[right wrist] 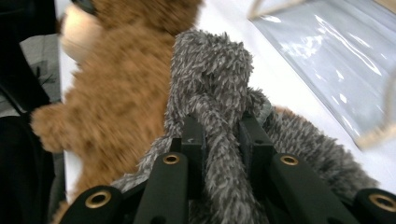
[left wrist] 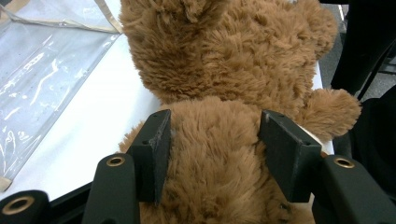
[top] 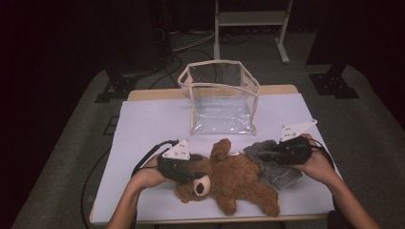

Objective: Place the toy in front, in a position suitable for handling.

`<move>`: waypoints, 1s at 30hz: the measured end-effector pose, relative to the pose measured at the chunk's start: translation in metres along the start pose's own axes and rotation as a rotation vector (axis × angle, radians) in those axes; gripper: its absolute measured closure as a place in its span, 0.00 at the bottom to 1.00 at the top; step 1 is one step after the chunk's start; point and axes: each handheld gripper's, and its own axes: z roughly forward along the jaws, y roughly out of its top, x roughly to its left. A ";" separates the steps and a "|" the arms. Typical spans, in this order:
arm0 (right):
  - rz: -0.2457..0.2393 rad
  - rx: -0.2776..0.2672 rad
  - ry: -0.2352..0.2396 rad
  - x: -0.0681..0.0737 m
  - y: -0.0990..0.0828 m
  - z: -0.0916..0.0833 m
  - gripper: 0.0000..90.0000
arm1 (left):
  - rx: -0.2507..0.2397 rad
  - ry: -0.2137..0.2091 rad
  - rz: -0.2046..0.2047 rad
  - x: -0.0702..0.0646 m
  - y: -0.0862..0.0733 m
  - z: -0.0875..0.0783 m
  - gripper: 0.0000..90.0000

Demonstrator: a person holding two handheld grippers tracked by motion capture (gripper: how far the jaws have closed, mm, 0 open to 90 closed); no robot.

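- High view: the left gripper (top: 191, 172) is seen at the head of a brown teddy bear (top: 234, 181), which lies on its back on the white table top (top: 148, 129), near the front edge.
- In the left gripper view, the left gripper (left wrist: 214, 140) is seen partly closed, both pads pressed into the fur of the bear (left wrist: 224, 70) from either side, so the bear is grasped.
- In the high view, the right gripper (top: 265, 155) is laid over a grey furry cloth (top: 277, 169), which rests just beside the bear, touching its side.
- In the right gripper view, the right gripper (right wrist: 222, 135) is shown nearly clenched, a bunched fold of the grey cloth (right wrist: 210, 70) being pinched between its pads.
- A clear plastic bag (top: 220, 98) with beige trim is stood upright behind the bear, farther back on the table, its mouth open at the top.
- Counted: two grippers, two hands, one bear, one grey cloth, one clear bag, one table.
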 end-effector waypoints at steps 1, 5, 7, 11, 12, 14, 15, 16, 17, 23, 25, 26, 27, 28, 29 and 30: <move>0.016 -0.002 -0.006 -0.003 -0.005 -0.003 0.83 | 0.001 0.000 0.000 0.000 0.000 0.000 0.49; 0.061 -0.010 -0.025 -0.010 -0.023 -0.012 0.83 | 0.003 -0.001 0.001 0.000 0.001 0.001 0.49; 0.061 -0.021 -0.025 -0.006 -0.024 -0.015 0.83 | 0.004 -0.002 0.001 0.000 0.002 0.001 0.49; -0.016 -0.045 0.006 0.013 -0.007 -0.012 0.83 | 0.004 -0.002 0.000 0.000 0.002 0.001 0.49; -0.035 -0.048 0.022 0.018 -0.004 -0.009 0.83 | 0.004 -0.001 0.000 0.000 0.001 0.001 0.49; -0.059 -0.042 0.034 0.025 0.000 -0.004 0.82 | 0.005 -0.002 0.000 0.000 0.001 0.001 0.49; -0.071 -0.033 0.038 0.028 0.001 0.000 0.82 | 0.006 -0.002 0.002 0.000 0.001 0.001 0.49; -0.076 -0.028 0.034 0.030 0.001 0.002 0.82 | 0.007 -0.002 0.003 0.000 0.001 0.000 0.49; -0.073 -0.028 0.033 0.029 0.000 0.003 0.82 | 0.006 -0.001 0.004 0.000 0.001 0.000 0.49; -0.013 -0.048 0.008 0.014 -0.011 -0.007 0.82 | 0.004 -0.004 0.003 0.000 0.002 0.001 0.49; -0.022 -0.046 0.005 0.015 -0.005 -0.005 0.82 | 0.008 -0.005 0.009 0.000 0.002 0.002 0.49; -0.033 -0.044 0.009 0.016 0.000 -0.003 0.82 | 0.012 -0.004 0.012 0.000 0.002 0.002 0.49; -0.046 -0.041 0.017 0.019 0.007 0.002 0.82 | 0.012 -0.004 0.013 0.000 0.003 0.002 0.49; -0.063 -0.036 0.024 0.021 0.015 0.008 0.82 | 0.012 -0.004 0.012 0.000 0.003 0.002 0.49; -0.075 -0.032 0.029 0.023 0.020 0.012 0.82 | 0.011 -0.004 0.011 0.000 0.002 0.002 0.49; -0.087 -0.029 0.033 0.024 0.025 0.016 0.82 | 0.010 -0.004 0.011 0.000 0.002 0.002 0.49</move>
